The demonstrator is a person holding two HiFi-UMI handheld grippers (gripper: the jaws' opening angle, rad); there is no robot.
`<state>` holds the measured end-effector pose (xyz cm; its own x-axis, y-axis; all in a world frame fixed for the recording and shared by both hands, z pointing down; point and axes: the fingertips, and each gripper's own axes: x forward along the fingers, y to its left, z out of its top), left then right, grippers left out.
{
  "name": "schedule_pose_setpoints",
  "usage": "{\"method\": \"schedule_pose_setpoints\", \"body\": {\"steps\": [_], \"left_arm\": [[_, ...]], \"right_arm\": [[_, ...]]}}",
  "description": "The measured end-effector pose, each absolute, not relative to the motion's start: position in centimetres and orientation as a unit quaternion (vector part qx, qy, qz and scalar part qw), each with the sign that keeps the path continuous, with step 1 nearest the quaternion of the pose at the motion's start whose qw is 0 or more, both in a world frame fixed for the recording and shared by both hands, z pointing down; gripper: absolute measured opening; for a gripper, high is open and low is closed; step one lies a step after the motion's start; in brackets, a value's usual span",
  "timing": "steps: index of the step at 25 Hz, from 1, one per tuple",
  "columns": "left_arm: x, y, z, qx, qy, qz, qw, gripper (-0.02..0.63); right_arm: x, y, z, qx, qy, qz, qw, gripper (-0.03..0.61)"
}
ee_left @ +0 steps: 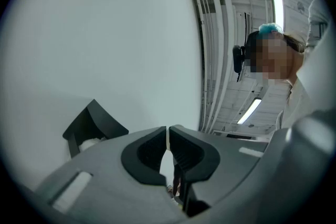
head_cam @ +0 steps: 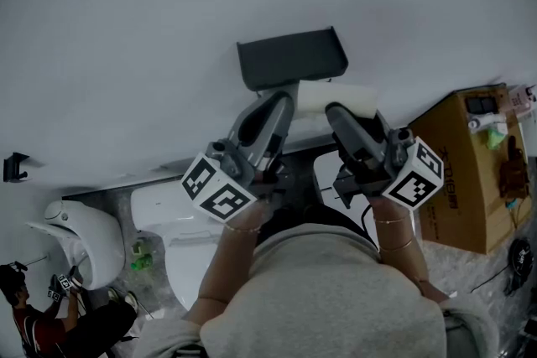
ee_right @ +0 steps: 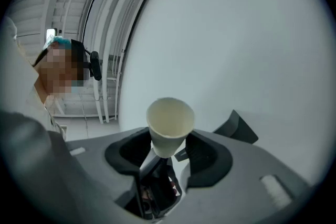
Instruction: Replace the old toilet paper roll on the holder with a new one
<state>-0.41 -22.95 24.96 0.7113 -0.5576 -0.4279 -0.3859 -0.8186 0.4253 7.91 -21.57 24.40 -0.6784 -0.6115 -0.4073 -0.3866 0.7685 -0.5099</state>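
Paper tube: we see cream cardboard, matt and smooth.
Holder: we see a dark grey matt cover; plastic or metal, we cannot tell.
Right gripper: we see grey matt plastic with dull black pads.
Wall: white, smooth, matt.
Box: brown cardboard.
Toilet: white, glossy.

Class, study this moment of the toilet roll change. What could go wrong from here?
1. The right hand-held gripper pinches the white tube near one end; the rest sticks out, so it may tilt or slip free.
2. The left hand-held gripper is shut and empty, so it could not catch a drop.
3. The tube is close to the dark holder and may knock it.
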Motion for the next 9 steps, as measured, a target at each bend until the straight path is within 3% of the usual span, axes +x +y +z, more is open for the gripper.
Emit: {"method": "schedule_pose_setpoints", "body": {"steps": [9], "left_arm": [[-0.3,-23.4,25.9,0.913,-0.262,-0.265,0.164,0.025]], "right_arm": [[7.8,-22.6,25.9,-0.277,0.889,-0.225,0.287,0.207]]}}
